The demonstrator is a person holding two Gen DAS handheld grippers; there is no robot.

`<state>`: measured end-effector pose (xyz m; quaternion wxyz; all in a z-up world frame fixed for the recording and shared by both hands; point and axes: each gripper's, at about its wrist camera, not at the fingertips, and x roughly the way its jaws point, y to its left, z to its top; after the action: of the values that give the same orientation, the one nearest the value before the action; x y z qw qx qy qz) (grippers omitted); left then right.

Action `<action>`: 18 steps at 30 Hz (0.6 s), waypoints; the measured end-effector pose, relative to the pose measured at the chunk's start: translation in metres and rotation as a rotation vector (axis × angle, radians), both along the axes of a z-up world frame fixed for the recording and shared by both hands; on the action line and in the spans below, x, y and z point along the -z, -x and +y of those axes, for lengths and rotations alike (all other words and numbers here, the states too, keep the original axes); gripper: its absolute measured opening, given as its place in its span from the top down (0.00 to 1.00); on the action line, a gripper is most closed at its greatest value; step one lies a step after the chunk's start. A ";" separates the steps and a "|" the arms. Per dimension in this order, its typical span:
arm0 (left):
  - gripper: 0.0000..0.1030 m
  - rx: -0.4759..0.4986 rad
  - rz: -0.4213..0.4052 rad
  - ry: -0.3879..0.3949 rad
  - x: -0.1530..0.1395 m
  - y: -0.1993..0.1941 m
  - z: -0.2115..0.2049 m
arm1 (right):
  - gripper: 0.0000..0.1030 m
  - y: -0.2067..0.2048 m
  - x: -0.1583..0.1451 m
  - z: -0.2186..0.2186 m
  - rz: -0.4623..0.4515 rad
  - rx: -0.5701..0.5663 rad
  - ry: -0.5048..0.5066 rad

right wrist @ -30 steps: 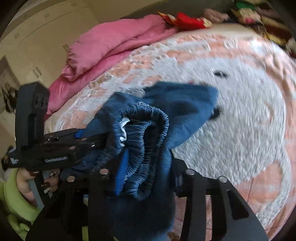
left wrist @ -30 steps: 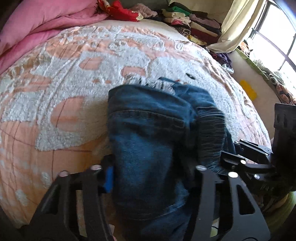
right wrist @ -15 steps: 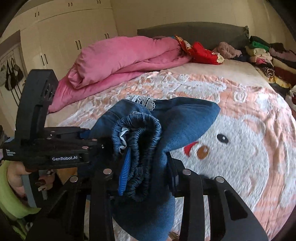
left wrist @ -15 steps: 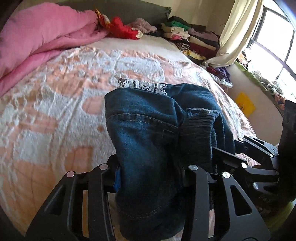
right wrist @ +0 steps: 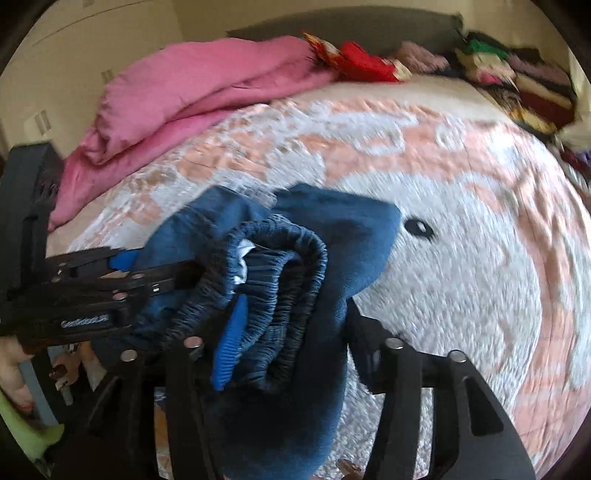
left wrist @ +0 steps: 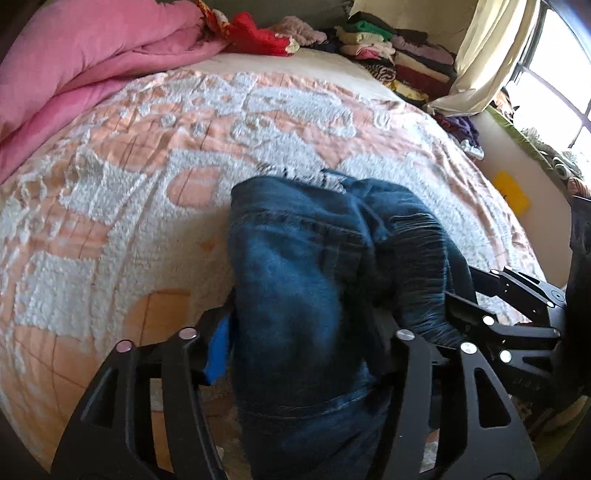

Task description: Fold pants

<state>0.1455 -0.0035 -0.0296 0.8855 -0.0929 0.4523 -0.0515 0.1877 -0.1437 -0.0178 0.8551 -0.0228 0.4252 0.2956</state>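
What we cannot see well

The pants [left wrist: 295, 280] run off the near edge and cover the tips of our left gripper [left wrist: 306, 343] and right gripper [right wrist: 291, 332]. The folded clothes pile [right wrist: 517, 85] far away is blurry. We see only part of a hand [right wrist: 14, 373].

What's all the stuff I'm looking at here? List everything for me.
Pants: one pair, dark blue denim, bundled and held over the bed between both grippers.
Bedspread: one, peach and white, covering the bed.
Quilt: one, pink, heaped at the far left.
Red cloth: one, by the headboard.
Folded clothes: one mixed-colour pile, far right corner.
Curtain: one, cream, by the window.
Yellow patch: one, beside the bed; unclear what it is.
Left gripper: black, jaws shut on the pants.
Right gripper: black, jaws shut on the pants.
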 end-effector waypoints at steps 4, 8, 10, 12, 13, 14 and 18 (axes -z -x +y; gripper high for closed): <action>0.46 -0.003 0.010 -0.002 0.006 0.000 0.001 | 0.37 -0.004 0.008 -0.005 0.041 0.041 -0.015; 0.40 -0.006 -0.003 0.012 0.001 0.006 0.003 | 0.28 0.003 -0.001 -0.009 0.005 0.048 -0.024; 0.37 -0.012 -0.020 0.012 -0.006 0.011 0.005 | 0.20 0.010 -0.011 -0.014 -0.025 0.058 -0.037; 0.36 -0.020 -0.043 -0.001 -0.013 0.016 0.006 | 0.13 0.017 -0.022 -0.020 -0.064 0.072 -0.054; 0.31 -0.024 -0.059 -0.002 -0.018 0.021 0.007 | 0.10 0.021 -0.027 -0.023 -0.083 0.077 -0.056; 0.25 -0.027 -0.071 -0.002 -0.022 0.024 0.008 | 0.08 0.025 -0.033 -0.025 -0.103 0.080 -0.056; 0.09 -0.044 -0.122 -0.009 -0.040 0.042 0.012 | 0.05 0.046 -0.055 -0.032 -0.196 0.091 -0.038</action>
<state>0.1039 0.0083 0.0108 0.9127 -0.0953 0.3957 -0.0356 0.1417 -0.1758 0.0369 0.9053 -0.0160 0.3346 0.2610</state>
